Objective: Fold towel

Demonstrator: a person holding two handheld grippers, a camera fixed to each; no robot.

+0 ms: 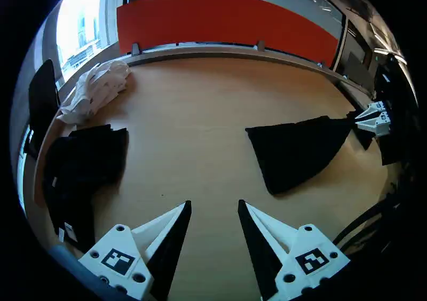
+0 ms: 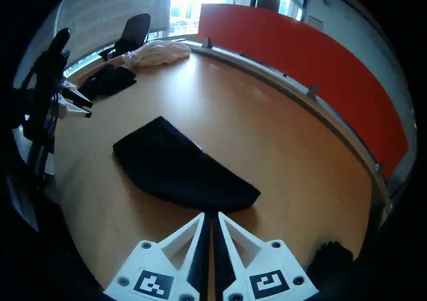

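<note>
The black towel (image 1: 296, 151) lies flat on the bench (image 1: 203, 109), at 3 o'clock in the left gripper view. The right hand-held gripper (image 2: 211, 218) is clenched on its corner. The left hand-held gripper (image 1: 213, 205) hangs released over bare wood. Dark cloths (image 1: 85, 162) lie at 9 o'clock.

Right claw (image 2: 211, 215) pinch point on towel (image 2: 176, 167) hidden between its own fingers. Dark lump (image 2: 333, 255) low on the table (image 2: 299, 157) cut off at the edge, can't ID. Black pile (image 1: 80, 167): left side lost in shadow, outline unclear.
</note>
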